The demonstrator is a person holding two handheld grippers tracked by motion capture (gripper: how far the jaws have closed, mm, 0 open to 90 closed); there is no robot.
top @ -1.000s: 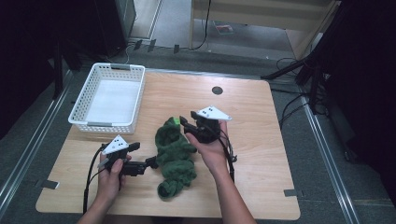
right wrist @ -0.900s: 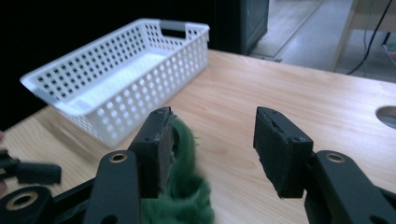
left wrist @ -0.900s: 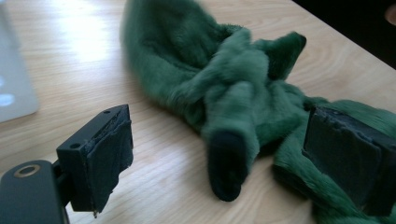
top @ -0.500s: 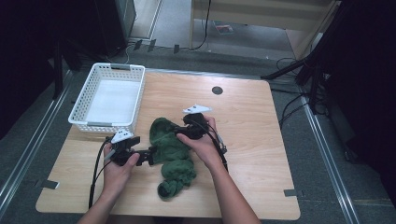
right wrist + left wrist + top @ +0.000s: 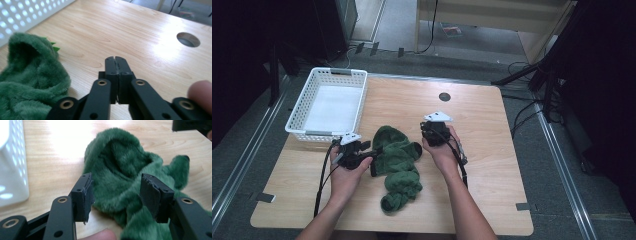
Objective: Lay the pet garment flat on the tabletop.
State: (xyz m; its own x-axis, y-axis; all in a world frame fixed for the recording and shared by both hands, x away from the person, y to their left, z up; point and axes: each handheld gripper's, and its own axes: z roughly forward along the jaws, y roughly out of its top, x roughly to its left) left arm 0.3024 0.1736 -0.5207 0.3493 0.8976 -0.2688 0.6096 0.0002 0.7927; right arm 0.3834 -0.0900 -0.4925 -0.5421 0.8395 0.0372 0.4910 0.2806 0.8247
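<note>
A fuzzy green plush piece (image 5: 399,160) lies crumpled at the middle of the wooden table (image 5: 492,150), with a hood-like hollow at its far end. My left gripper (image 5: 375,159) is at its left edge. In the left gripper view that gripper (image 5: 120,185) is open, with the plush (image 5: 120,165) bulging between the two pads, which stand apart from it. My right gripper (image 5: 430,129) is just right of the plush. Its jaws (image 5: 115,60) are shut on nothing above bare wood, and the plush (image 5: 30,75) lies off to their left.
A white perforated basket (image 5: 329,80) stands at the table's far left corner, close beside the plush (image 5: 10,162). A round cable hole (image 5: 444,96) is in the tabletop beyond the right gripper. The near and right parts of the table are bare wood.
The right gripper reached onto the plush's top half a second ago and has drawn back to the right. The left gripper moved up and right to the plush, whose far end now opens leftward.
</note>
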